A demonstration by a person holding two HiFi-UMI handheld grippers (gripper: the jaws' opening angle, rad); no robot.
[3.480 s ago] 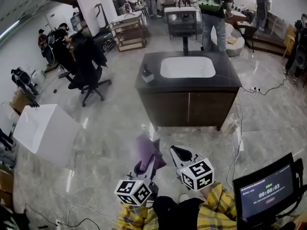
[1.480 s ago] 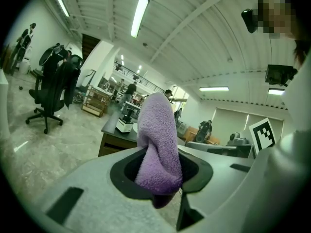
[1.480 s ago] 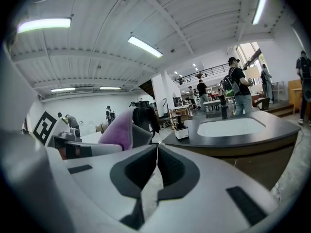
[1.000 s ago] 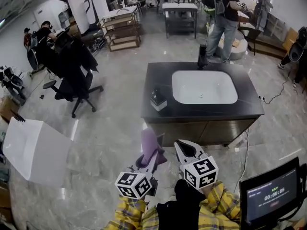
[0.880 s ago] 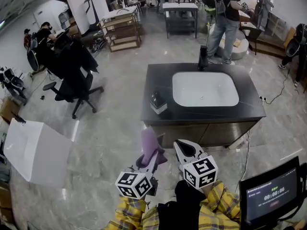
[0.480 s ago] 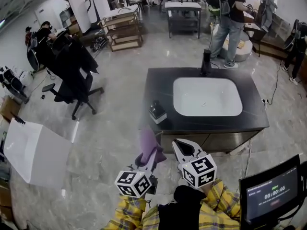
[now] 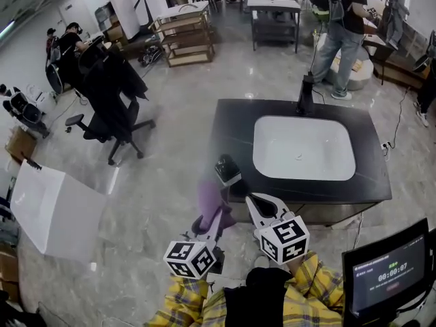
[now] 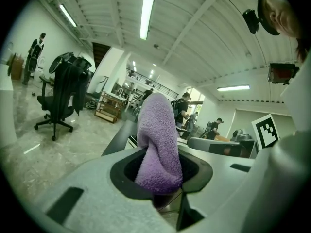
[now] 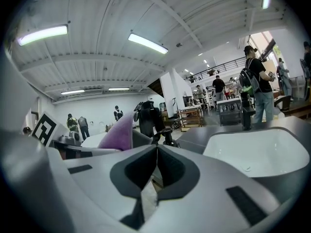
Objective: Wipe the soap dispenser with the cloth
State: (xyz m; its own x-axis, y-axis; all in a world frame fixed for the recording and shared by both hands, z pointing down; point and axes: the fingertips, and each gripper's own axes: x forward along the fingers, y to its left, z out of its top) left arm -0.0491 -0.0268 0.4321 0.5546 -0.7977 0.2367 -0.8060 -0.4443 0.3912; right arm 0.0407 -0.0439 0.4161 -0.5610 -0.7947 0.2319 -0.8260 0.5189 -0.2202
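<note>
Left gripper (image 8: 160,178) is clamped on the cloth (image 8: 158,140), a purple towelling fold. The cloth stands up out of the jaws, its long axis carrying on along the gripper's line and its rounded end farthest out. Right gripper (image 9: 156,152) has its jaws pressed together with nothing between them.

From the head view both grippers are held side by side just short of the counter's (image 7: 231,125) front-left corner, pointing toward it. The dispenser (image 7: 227,169) sits on that corner, left of the basin (image 7: 303,148) and near the cloth's tip. It is small and foreshortened from above: a dark top on a pale base, with no telling which way its spout faces. The cloth blocks the middle of the left gripper view, and the dispenser can't be picked out there. In the right gripper view only a dark upright pump shape shows beyond the jaw tips. The person's hands are hidden behind the marker cubes (image 7: 281,238).
</note>
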